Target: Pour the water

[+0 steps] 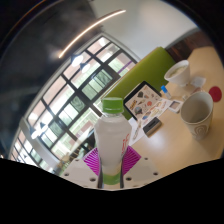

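My gripper [111, 163] is shut on a clear plastic bottle [112, 135] with a green cap [111, 104] and a white label. Both magenta pads [93, 160] press its sides. The bottle is lifted above the white table [160, 135] and the whole view is tilted. A white cup [196, 116] stands on the table beyond and to the right of the bottle, its open mouth showing.
A second white cup or mug [178, 73] stands farther back. Small cards or packets [148, 100] lie on the table near a green panel [150, 72]. Large windows [75, 85] fill the background.
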`<action>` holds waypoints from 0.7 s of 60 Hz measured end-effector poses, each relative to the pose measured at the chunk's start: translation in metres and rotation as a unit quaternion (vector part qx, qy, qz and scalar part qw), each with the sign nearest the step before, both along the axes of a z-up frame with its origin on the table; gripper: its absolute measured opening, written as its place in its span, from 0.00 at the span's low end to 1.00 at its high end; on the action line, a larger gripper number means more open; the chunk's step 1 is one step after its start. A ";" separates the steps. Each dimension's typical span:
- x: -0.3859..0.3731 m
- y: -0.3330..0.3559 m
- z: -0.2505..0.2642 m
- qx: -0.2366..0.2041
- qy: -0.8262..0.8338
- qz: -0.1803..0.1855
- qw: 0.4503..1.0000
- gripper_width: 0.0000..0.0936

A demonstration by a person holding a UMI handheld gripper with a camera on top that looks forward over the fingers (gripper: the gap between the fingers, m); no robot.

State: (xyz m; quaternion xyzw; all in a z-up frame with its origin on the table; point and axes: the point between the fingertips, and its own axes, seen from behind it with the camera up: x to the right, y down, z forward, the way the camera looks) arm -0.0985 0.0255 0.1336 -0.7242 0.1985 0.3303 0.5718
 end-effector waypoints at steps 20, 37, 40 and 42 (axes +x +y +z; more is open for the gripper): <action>0.081 -0.012 0.055 -0.011 0.565 0.045 0.824 0.25; 0.110 -0.036 0.086 0.009 0.682 0.053 0.729 0.25; 0.113 -0.045 0.082 0.008 0.685 0.048 0.727 0.25; 0.114 -0.051 0.078 0.004 0.685 0.046 0.727 0.25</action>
